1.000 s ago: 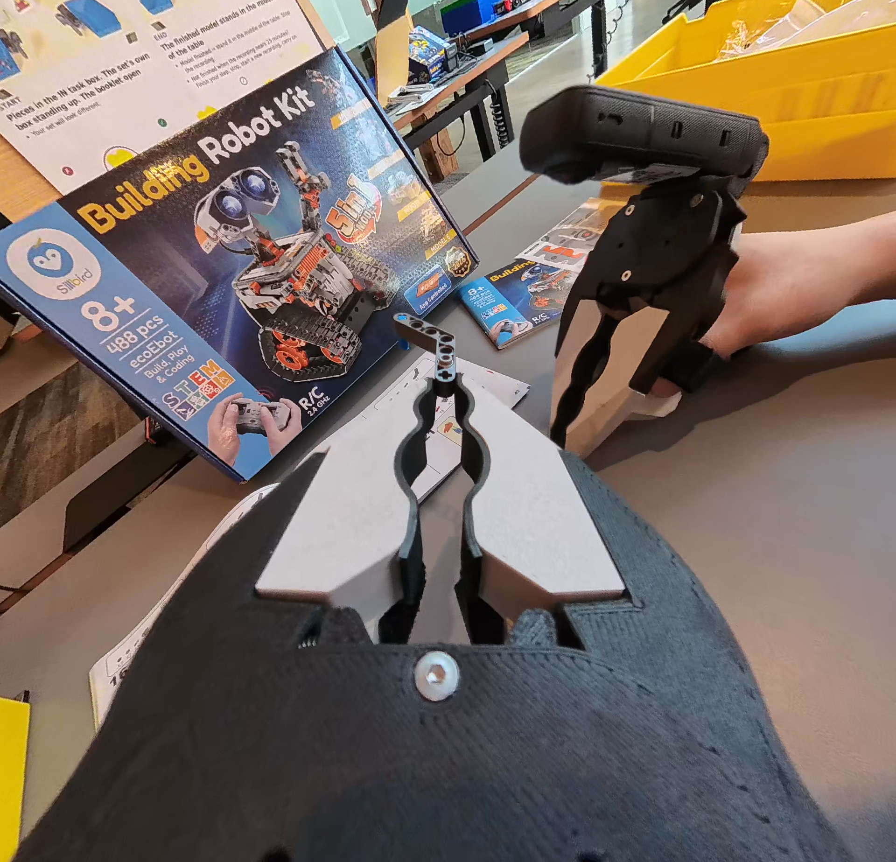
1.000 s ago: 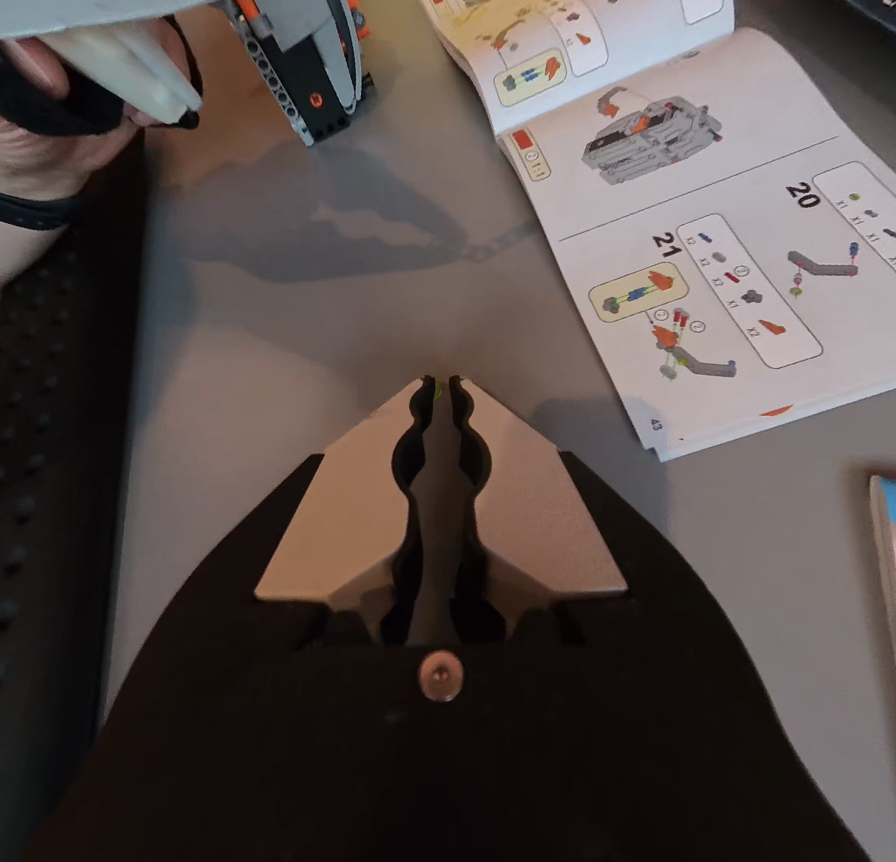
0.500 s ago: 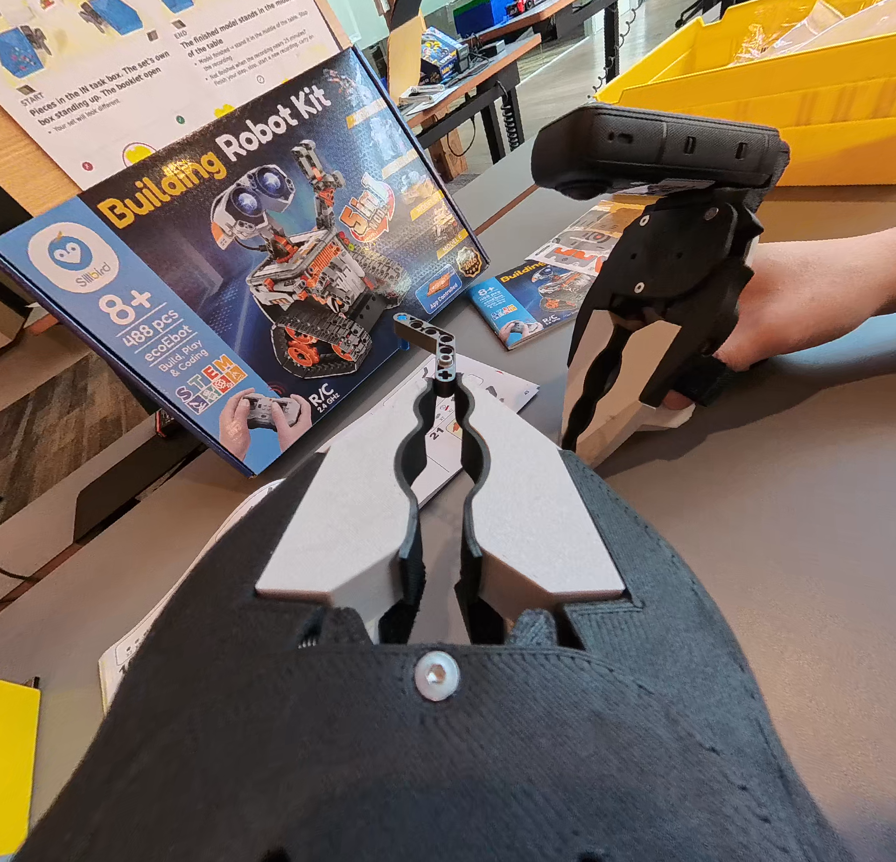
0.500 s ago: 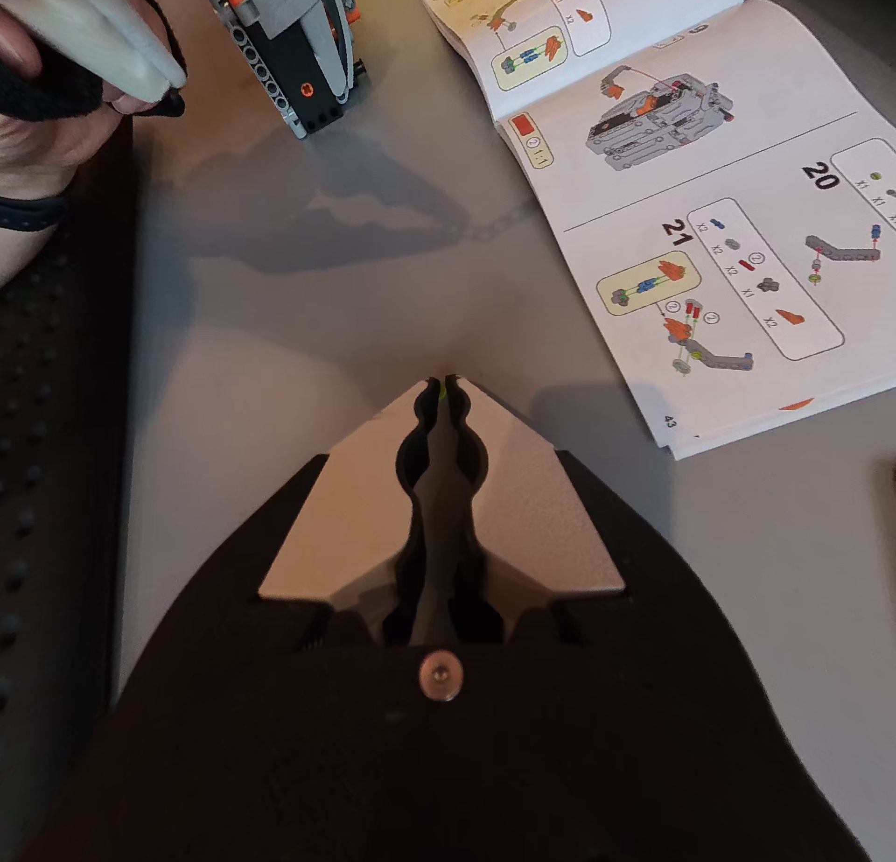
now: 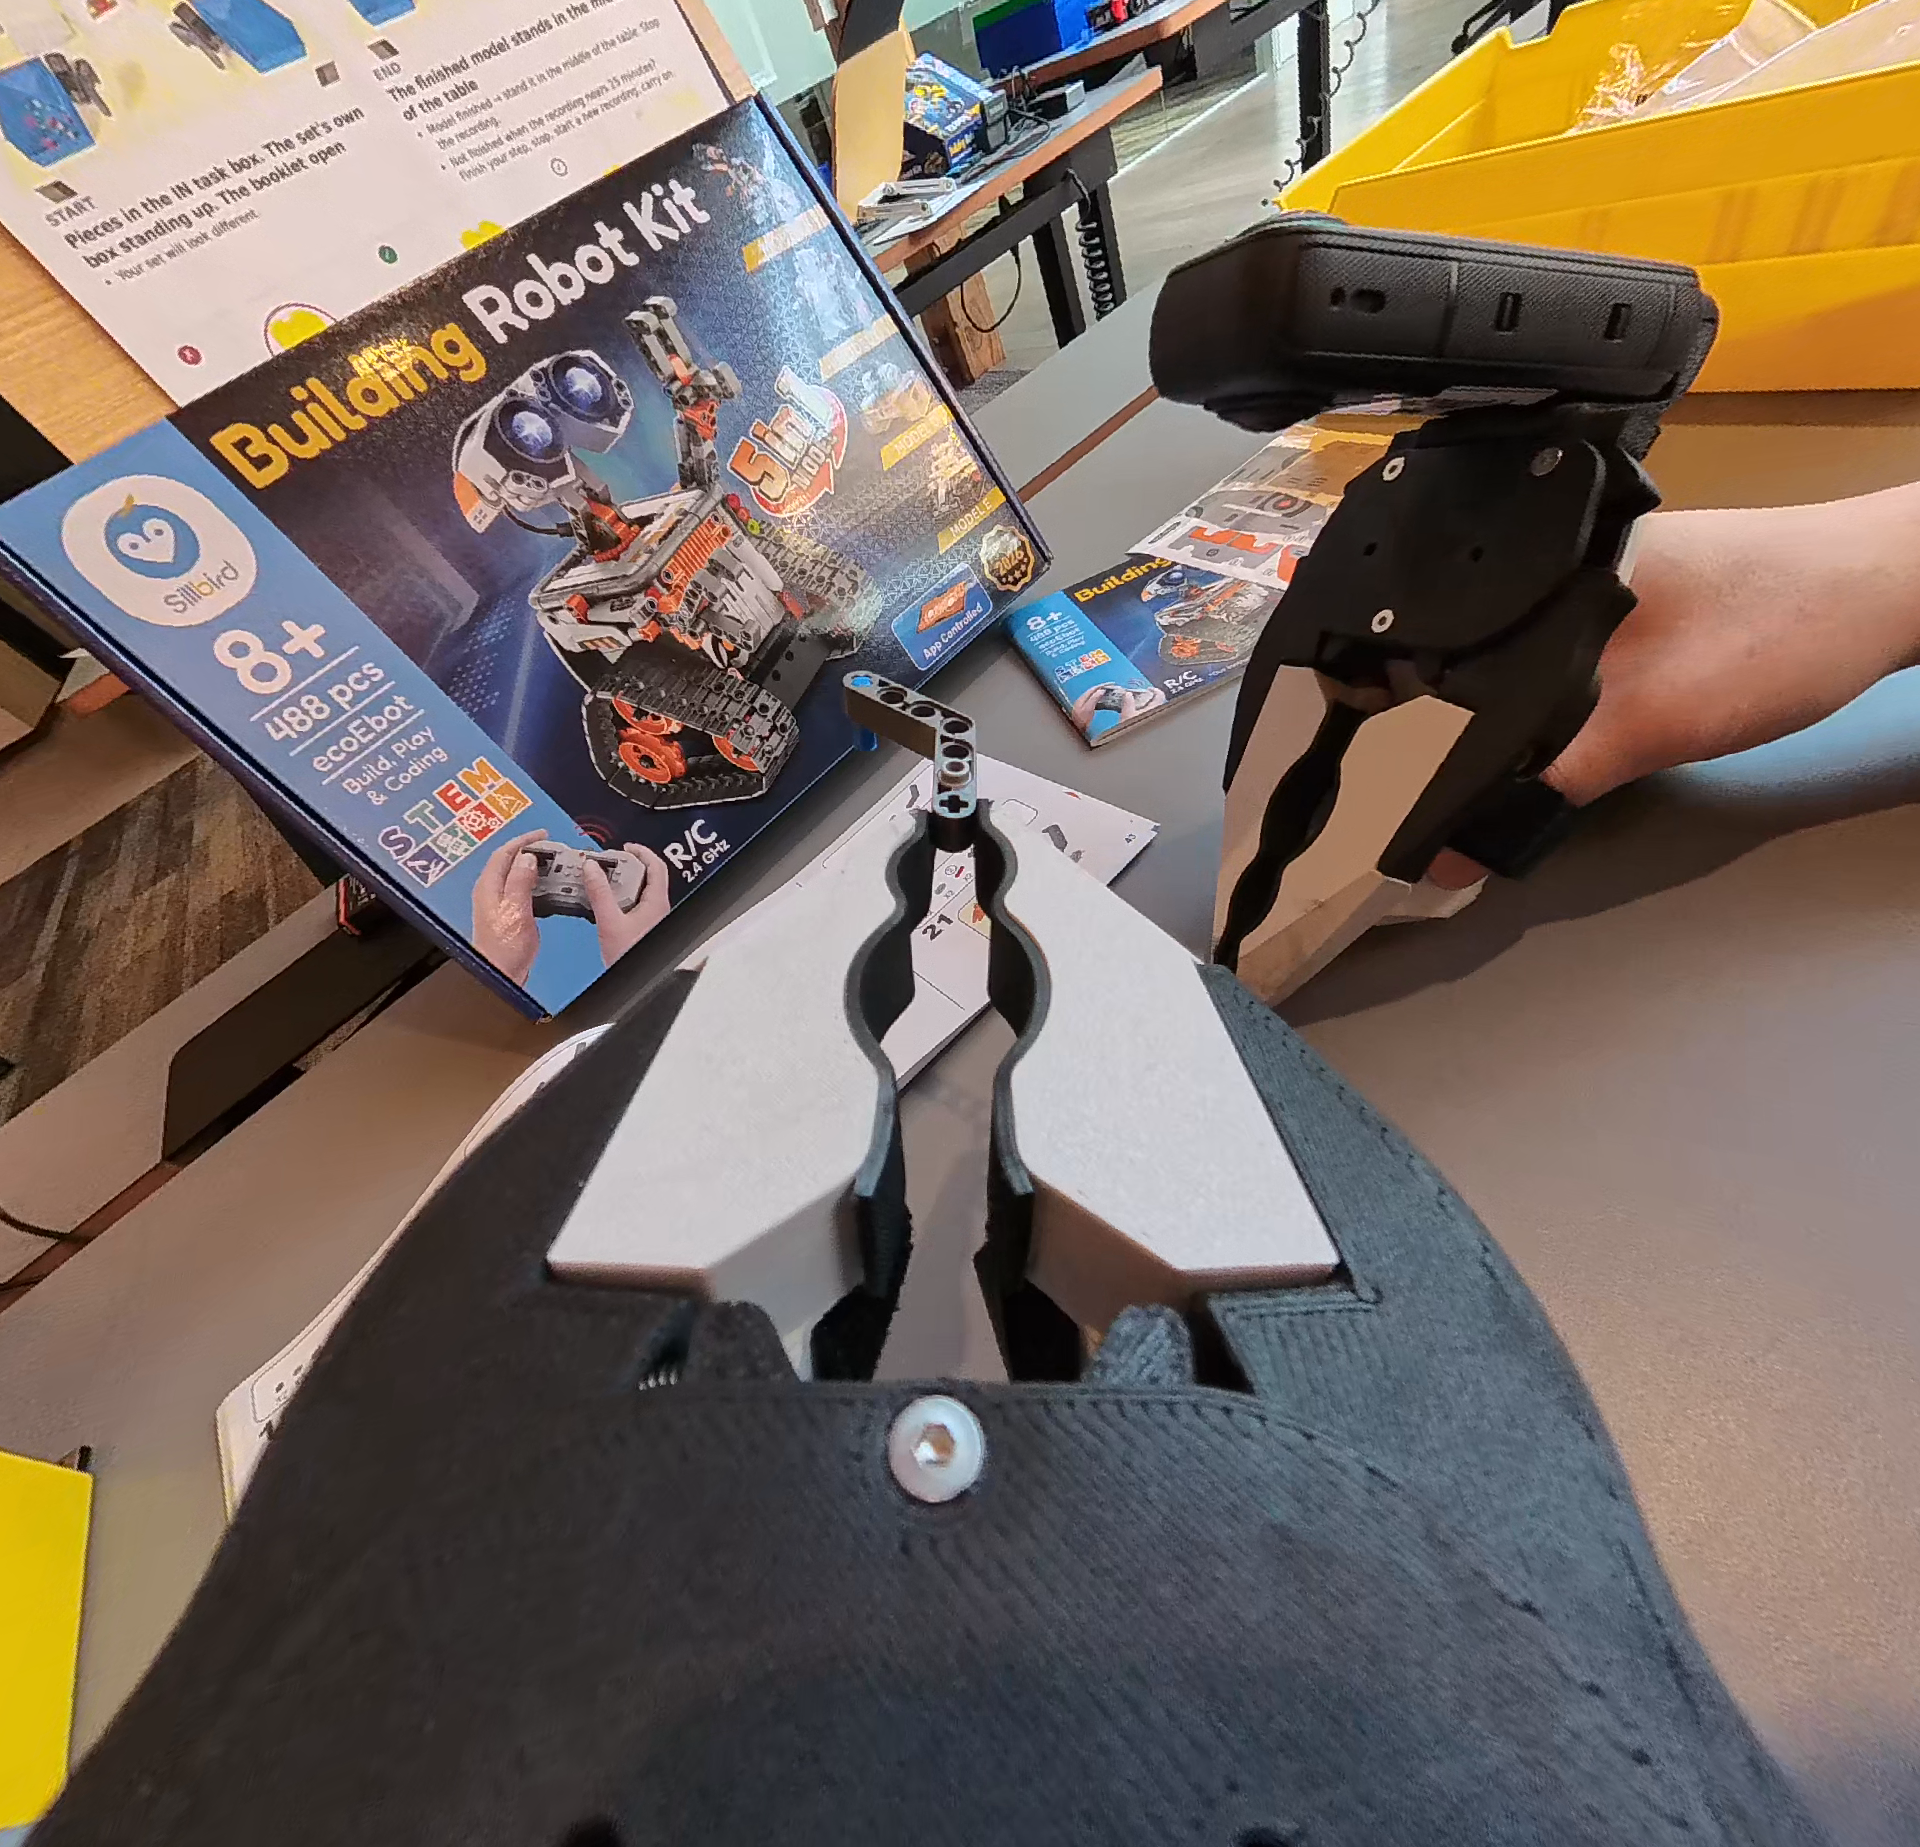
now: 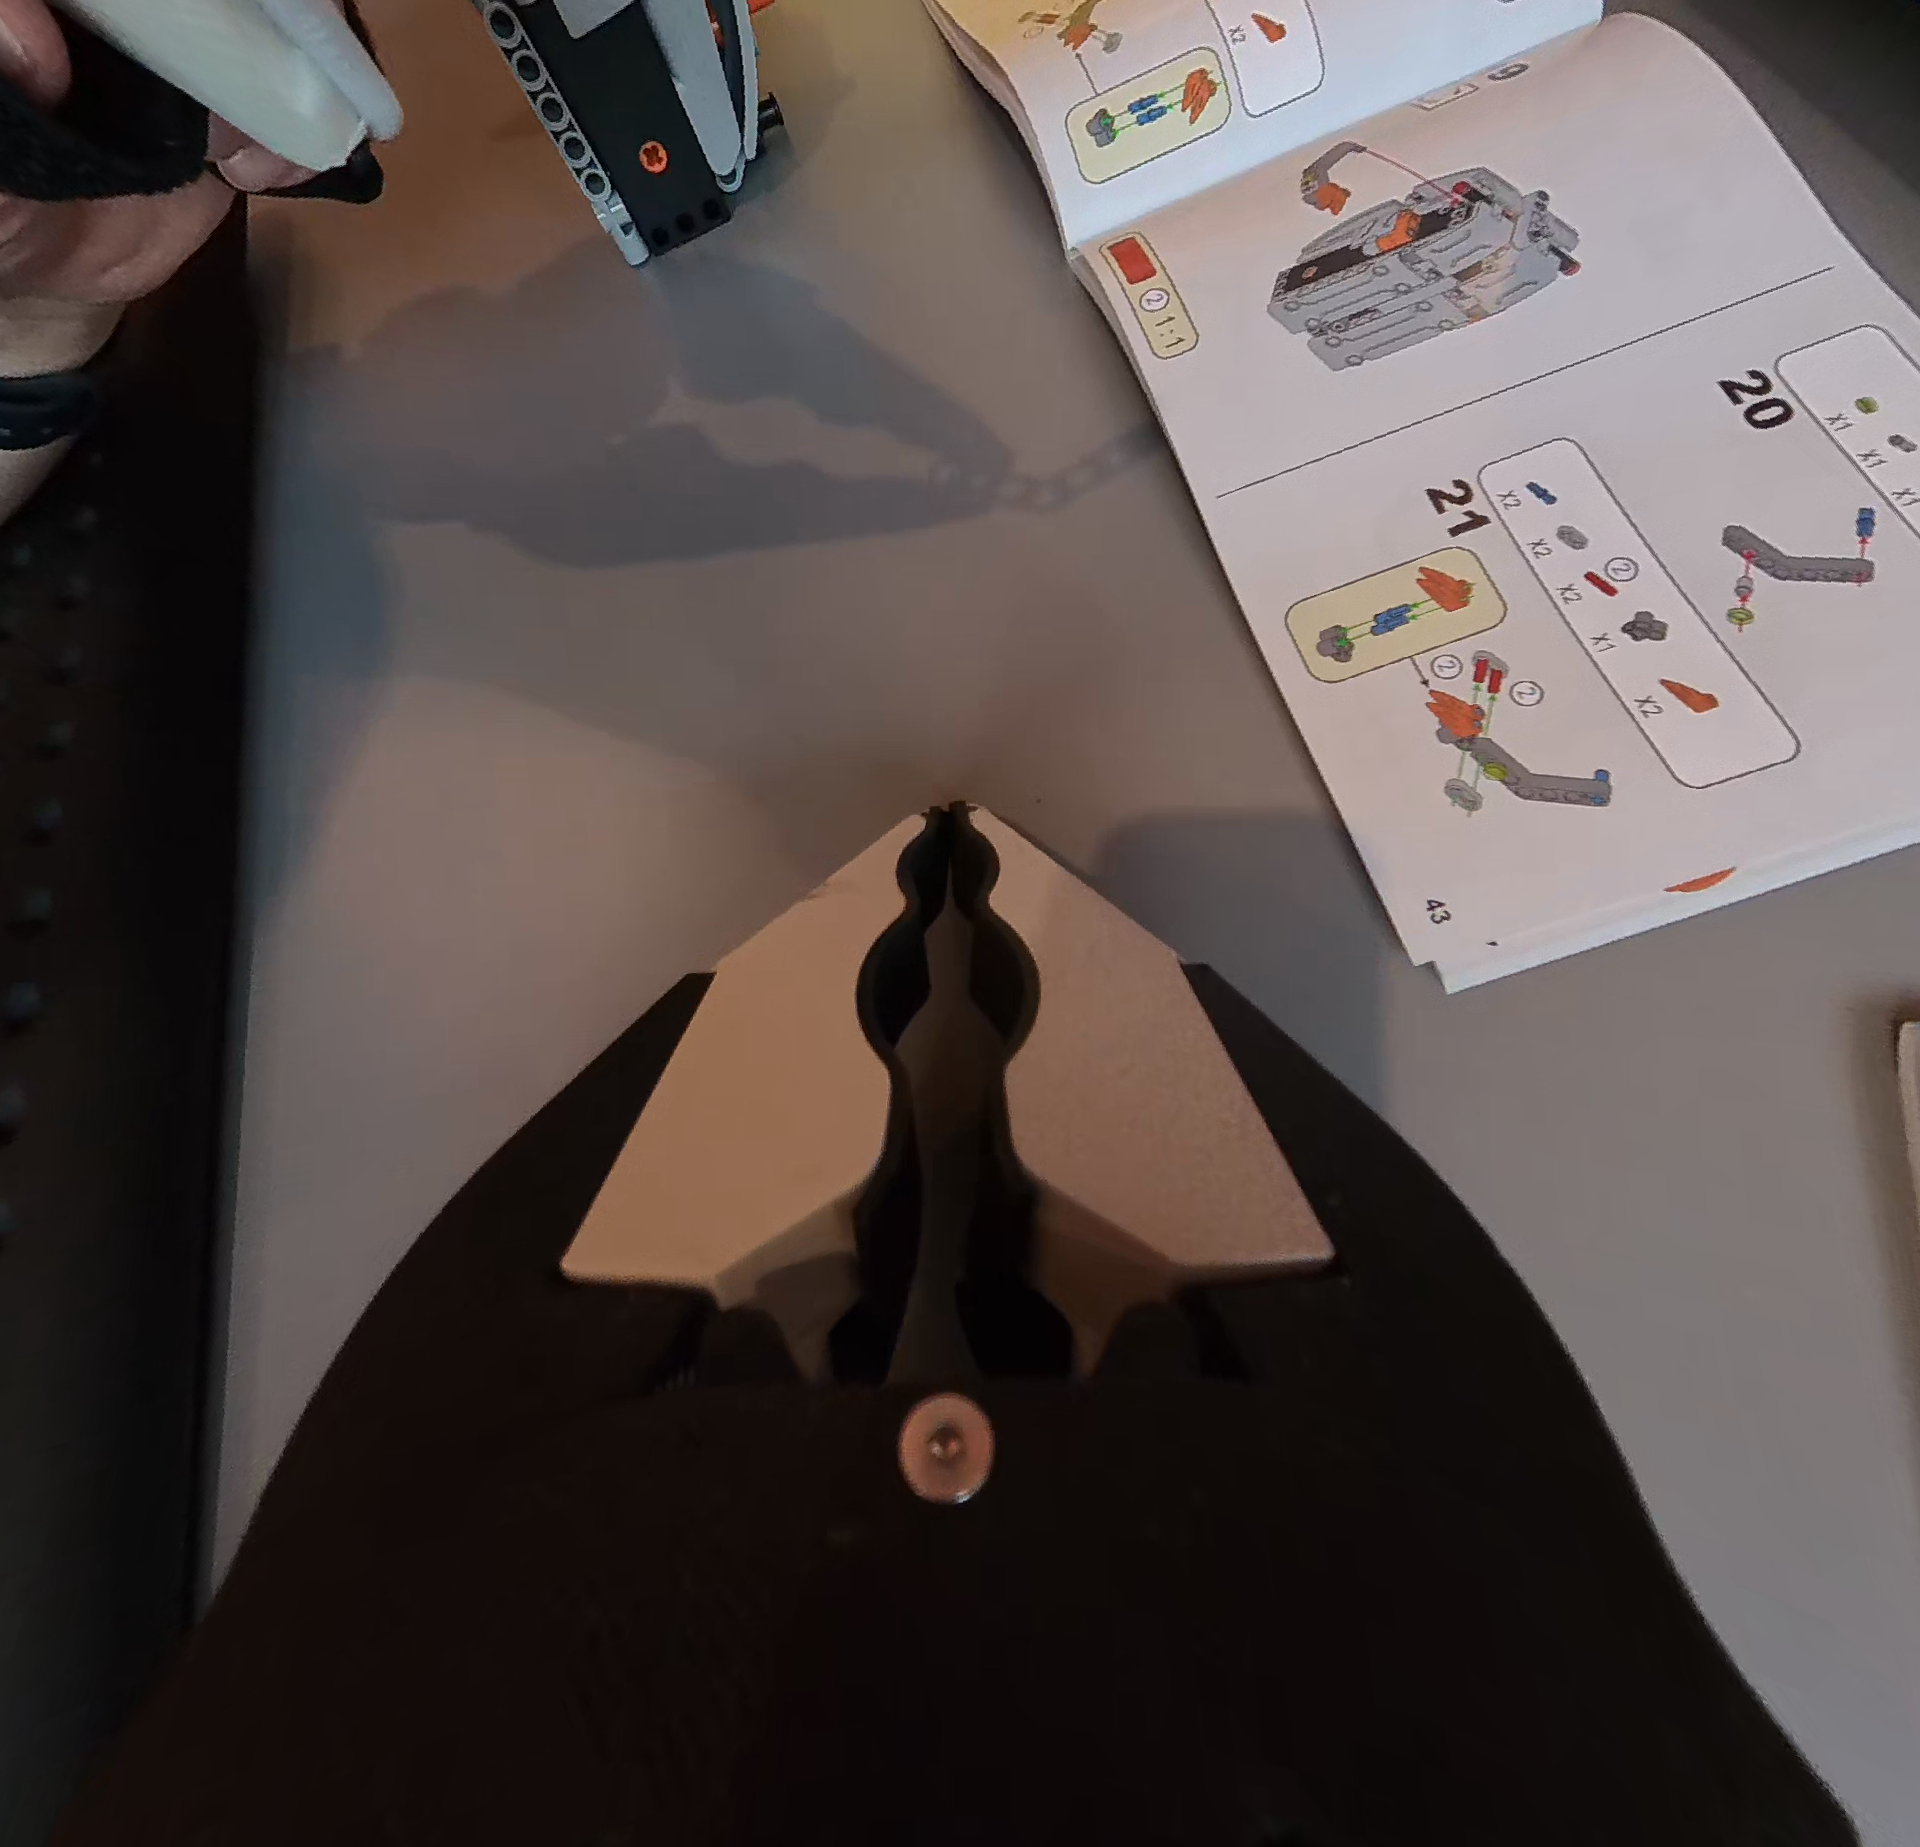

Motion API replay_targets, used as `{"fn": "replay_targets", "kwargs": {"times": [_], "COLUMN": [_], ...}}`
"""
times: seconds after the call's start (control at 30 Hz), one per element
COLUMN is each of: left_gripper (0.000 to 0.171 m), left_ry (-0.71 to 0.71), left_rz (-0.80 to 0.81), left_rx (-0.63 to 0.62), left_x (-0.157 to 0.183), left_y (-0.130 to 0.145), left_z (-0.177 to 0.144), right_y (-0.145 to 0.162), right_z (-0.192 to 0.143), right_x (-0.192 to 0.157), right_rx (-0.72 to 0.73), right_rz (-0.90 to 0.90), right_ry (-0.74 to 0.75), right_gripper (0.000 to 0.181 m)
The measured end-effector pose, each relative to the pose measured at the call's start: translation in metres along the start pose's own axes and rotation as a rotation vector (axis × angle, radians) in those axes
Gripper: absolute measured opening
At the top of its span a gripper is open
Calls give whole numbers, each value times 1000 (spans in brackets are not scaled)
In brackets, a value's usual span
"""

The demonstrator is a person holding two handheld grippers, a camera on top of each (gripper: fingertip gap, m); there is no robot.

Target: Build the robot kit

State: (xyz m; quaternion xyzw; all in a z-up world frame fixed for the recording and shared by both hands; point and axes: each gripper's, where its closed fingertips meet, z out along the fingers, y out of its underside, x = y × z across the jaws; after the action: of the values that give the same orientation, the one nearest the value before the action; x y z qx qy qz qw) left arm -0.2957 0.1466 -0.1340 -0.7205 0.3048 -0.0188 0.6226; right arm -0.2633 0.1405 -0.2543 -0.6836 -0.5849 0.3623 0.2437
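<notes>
My left gripper is shut on one end of a grey bent beam with round holes and holds it up above the open instruction booklet. My right gripper is shut, with its tips down on the grey table. Nothing shows between its tips. It also shows in the left wrist view, held by a hand, just right of the left gripper. A partly built black, grey and orange model stands at the top of the right wrist view.
A blue kit box leans behind the booklet. A small blue booklet lies beside it, and yellow bins stand at the back right. The open booklet lies right of my right gripper. A dark studded mat lies on its left. There is about 12 centimetres between the tips of the two grippers.
A small yellow-green speck seen between the right gripper's tips earlier no longer shows. Both views have shifted only slightly. The left gripper still holds the bent beam.
</notes>
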Motion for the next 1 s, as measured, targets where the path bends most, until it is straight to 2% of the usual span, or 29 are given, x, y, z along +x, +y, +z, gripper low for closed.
{"fn": "replay_targets", "kwargs": {"times": [0.4,0.63,0.73,0.8,0.87,1.0], "left_gripper": [5,5,5,5,5,5], "left_ry": [9,8,8,10,11,11], "left_rz": [10,20,13,12,15,18], "left_rx": [-7,-14,-18,-21,-25,-27], "left_x": [3,4,3,4,4,4], "left_y": [1,2,4,5,6,6], "left_z": [-1,-1,0,0,1,1], "right_y": [7,-2,0,1,1,6], "right_z": [-16,-21,-22,-22,-22,-17], "right_x": [17,14,16,16,17,17], "right_rx": [-14,70,64,60,63,18], "right_rz": [-60,38,40,38,30,-11], "right_ry": [68,1,1,-3,2,37], "right_gripper": [0,0,0,4,15,14]}}
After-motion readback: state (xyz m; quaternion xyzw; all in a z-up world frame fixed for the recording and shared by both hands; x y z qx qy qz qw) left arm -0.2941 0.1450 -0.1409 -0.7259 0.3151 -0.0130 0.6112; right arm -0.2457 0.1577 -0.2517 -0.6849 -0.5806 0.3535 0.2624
